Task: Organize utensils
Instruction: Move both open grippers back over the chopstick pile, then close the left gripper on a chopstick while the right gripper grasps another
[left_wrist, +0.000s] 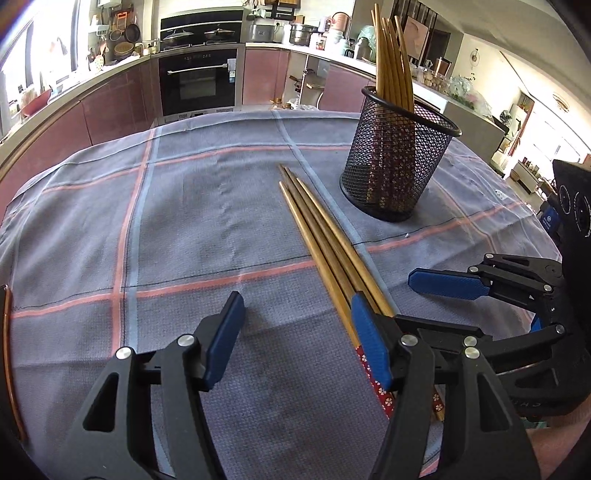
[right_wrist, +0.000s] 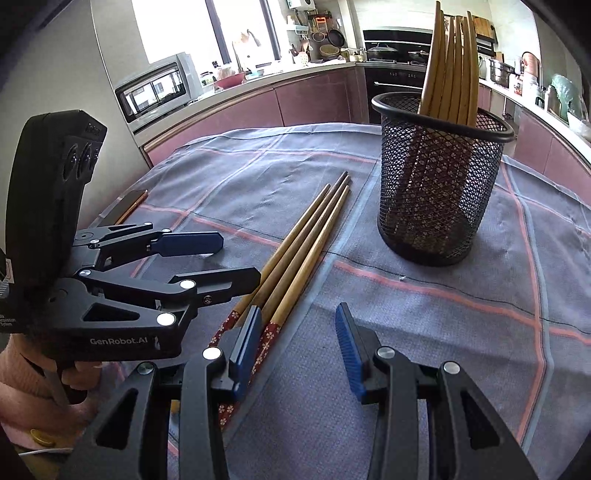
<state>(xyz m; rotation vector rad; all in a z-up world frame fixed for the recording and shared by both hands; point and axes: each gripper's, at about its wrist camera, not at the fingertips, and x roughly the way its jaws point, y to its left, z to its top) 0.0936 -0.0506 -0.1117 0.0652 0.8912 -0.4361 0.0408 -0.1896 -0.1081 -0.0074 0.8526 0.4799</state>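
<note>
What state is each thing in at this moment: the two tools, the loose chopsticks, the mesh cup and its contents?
Left tool: open, holding nothing, its right finger beside the loose chopsticks.
Right tool: open, holding nothing.
Loose chopsticks: three, lying flat side by side on the tablecloth.
Mesh cup: upright on the cloth.
Chopsticks in cup: standing, leaning on the rim.

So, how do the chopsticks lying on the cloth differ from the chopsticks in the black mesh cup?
The chopsticks on the cloth lie flat, side by side; the chopsticks in the mesh cup stand nearly upright, leaning on the rim. Those on the cloth number three; those in the cup are more, a fanned bunch. Those on the cloth show their full length; those in the cup are half hidden behind the mesh. Both sets share tan shafts and red flower-patterned ends.
</note>
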